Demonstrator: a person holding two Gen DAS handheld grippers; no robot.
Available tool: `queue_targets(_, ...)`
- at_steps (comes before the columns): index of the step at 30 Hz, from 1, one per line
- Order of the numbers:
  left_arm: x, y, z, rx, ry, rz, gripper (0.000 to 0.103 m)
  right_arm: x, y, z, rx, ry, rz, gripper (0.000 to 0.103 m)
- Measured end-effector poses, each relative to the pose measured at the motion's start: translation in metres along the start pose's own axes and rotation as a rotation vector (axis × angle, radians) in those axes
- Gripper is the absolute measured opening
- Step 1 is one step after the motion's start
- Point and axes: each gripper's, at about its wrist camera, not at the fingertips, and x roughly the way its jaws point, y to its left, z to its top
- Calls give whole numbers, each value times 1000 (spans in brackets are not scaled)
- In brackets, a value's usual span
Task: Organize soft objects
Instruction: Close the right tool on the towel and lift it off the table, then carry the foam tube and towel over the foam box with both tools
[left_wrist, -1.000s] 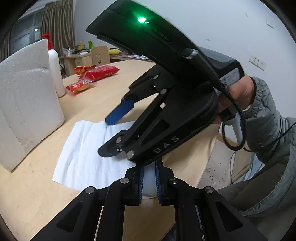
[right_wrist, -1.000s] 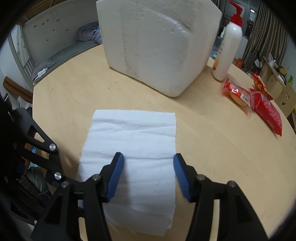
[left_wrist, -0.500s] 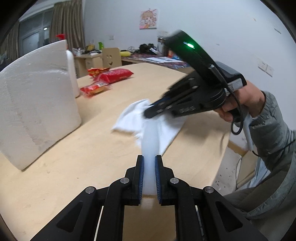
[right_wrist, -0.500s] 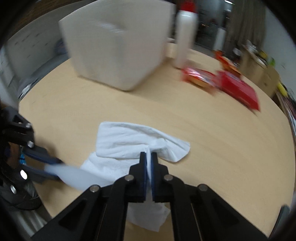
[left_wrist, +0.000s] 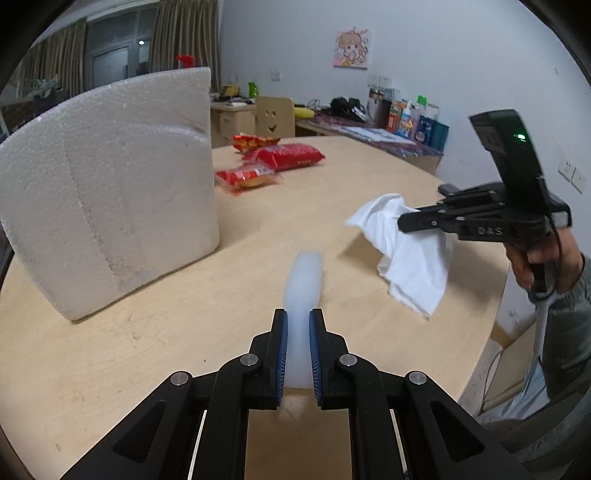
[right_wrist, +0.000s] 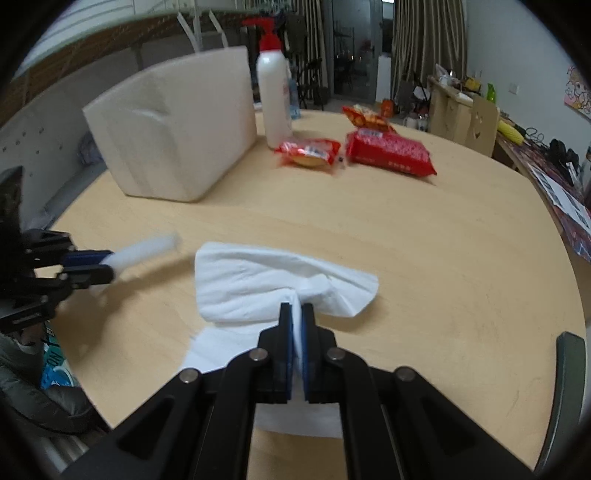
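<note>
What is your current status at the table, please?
Right claw shut on white cloth, lifted and bunched. Left claw shut on pale translucent strip. Foam block and snack packets stand apart; path open.

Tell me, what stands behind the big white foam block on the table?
A white pump bottle with a red pump stands behind the foam block. From the left wrist view the block hides all but its red top.

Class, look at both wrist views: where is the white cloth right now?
The white cloth hangs bunched in the shut right gripper above the near part of the wooden table, in front of the foam block; the left wrist view shows it at right.
</note>
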Motion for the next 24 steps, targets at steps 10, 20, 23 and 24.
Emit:
queue_targets(10,-36,-4,17,-60,-143,93,12,-46,22,10,29,-210,54,6)
queue_targets(20,-54,-5,25,-122,-184,198,12,-75,45,23,2,-328,111,6)
queue_targets(23,-60,-2,26,-155,-196,228,12,-80,50,23,19,-358,107,6)
queue_targets(24,-61,-2,28,-161,-196,240,12,-82,54,24,17,-368,100,6)
